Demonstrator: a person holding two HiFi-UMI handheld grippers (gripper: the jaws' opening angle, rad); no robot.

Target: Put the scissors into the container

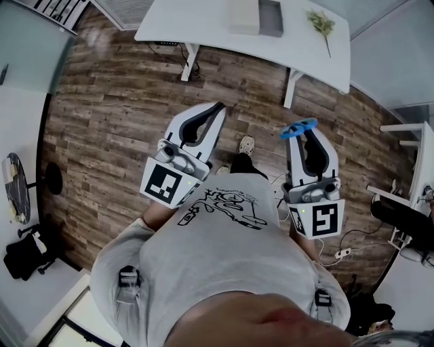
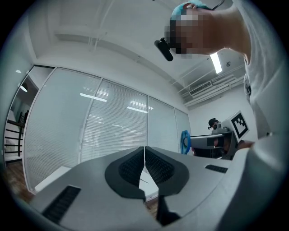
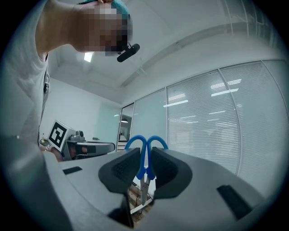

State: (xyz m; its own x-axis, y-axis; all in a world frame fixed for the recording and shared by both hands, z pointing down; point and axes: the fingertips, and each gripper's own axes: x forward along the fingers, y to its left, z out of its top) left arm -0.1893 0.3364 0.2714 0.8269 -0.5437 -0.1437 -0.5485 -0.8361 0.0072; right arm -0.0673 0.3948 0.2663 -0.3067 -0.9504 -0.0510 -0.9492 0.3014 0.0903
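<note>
The scissors are in my right claw, pinched between the pads at the neck where the blue handle loops run down into the metal blades. The loops stand above the jaws and the blades hang below. In the head view only the blue loops show, at the tip of the right claw, out over the wooden floor.

I judge them light and stiff, so nothing should sag or bend. Plastic and steel are smooth, though, and a narrow neck could pivot between the pads if I swing it about. The grip near the pivot seems a fair one: it keeps the blades shut and the weight close under the pads.

My left claw is closed with its pads meeting and nothing between them. In the head view that left claw sits beside the right one, well apart from the scissors.

Some things I cannot make out. The blade tips are cut off behind the jaws in the right gripper view and lie under the claw in the head view. On the white desk ahead stands a boxy thing — probably the container, but its opening and depth are too small to tell. A green sprig lies near it.
</note>
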